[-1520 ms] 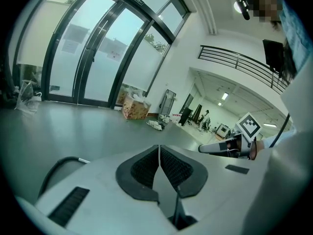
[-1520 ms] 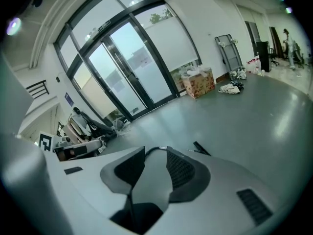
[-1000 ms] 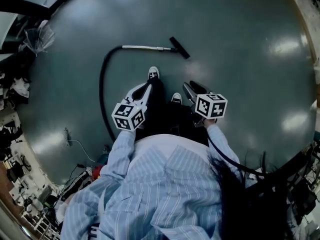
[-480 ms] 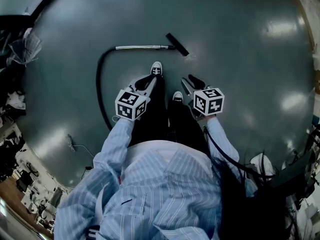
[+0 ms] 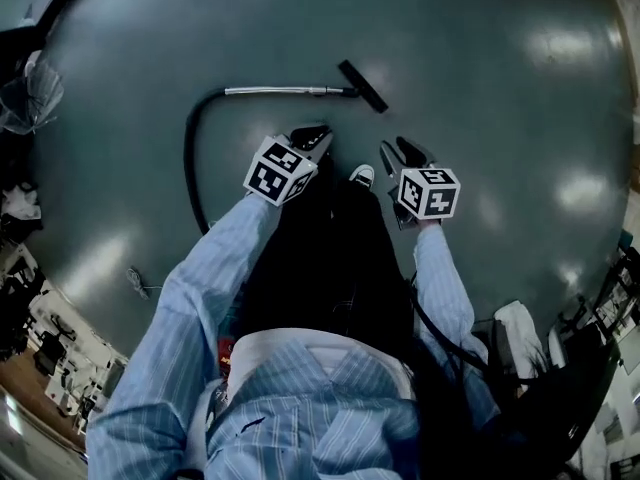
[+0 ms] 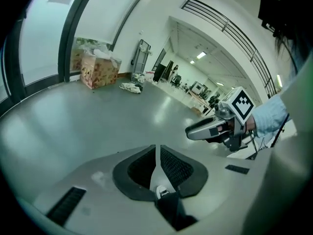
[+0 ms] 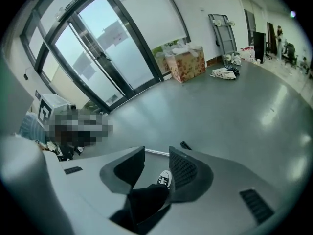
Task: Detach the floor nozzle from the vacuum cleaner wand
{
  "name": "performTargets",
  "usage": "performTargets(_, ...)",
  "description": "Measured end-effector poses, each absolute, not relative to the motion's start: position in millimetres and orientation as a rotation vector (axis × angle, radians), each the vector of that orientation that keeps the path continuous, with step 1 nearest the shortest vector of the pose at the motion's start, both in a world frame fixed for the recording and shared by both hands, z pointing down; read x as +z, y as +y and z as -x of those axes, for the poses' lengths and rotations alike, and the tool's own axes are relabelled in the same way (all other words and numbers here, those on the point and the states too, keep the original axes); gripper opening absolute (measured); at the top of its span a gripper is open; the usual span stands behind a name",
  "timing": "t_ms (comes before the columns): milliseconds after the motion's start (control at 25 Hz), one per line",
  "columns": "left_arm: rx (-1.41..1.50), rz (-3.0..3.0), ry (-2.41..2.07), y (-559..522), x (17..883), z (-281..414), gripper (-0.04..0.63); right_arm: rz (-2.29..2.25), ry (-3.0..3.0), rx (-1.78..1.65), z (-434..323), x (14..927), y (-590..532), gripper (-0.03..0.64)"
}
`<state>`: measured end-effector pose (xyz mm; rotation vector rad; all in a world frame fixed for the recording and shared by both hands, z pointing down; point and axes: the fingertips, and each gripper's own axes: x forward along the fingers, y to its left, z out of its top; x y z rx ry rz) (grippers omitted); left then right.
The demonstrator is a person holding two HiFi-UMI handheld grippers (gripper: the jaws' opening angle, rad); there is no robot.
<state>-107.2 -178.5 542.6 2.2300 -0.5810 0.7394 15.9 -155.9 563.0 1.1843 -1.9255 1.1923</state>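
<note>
Approach step: left tool (image 5: 316,135) pinched closed, right tool (image 5: 404,154) half-spread, both empty; next move probably means reaching the wand (image 5: 285,91) and nozzle (image 5: 362,86).

Open floor all round
Bare floor (image 5: 480,88) rings the wand (image 5: 285,91); only the person's shoe (image 5: 362,176) and the curling hose (image 5: 187,158) lie in the approach.

Black floor nozzle (image 5: 363,86) still joined to silver wand (image 5: 282,91), flat on grey floor, black hose (image 5: 190,153) curving back
</note>
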Motion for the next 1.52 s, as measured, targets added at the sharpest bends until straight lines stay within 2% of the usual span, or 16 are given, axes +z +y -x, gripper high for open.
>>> performTargets(280,0.935,-2.171,-0.636,-202,662,106,0.014,-1.051,-1.906,1.14,-39,660,-177,0.144)
performTargets(440,0.9,-2.171,-0.592,-210,720,100,0.021,-0.952,-1.893,1.119,-44,728,-179,0.146)
performTargets(560,0.955,-2.197,-0.538,-213,772,92,0.112,-0.913,-1.881,1.107,-53,784,-179,0.152)
performTargets(760,1.135,-2.244,-0.475,-213,878,90,0.138,-0.844,-1.855,1.042,-63,875,-179,0.172)
performTargets(920,1.311,-2.243,-0.395,-217,954,98,0.17,-0.794,-1.849,0.96,-64,942,-191,0.224)
performTargets(1040,1.417,-2.268,-0.315,-217,1003,94,0.192,-0.779,-1.822,0.914,-71,994,-198,0.23)
performTargets(1280,1.595,-2.317,-0.158,-212,1078,96,0.195,-0.728,-1.77,0.818,-78,1067,-200,0.23)
performTargets(1520,1.711,-2.297,-0.116,-210,1118,106,0.207,-0.659,-1.73,0.769,-83,1103,-197,0.23)
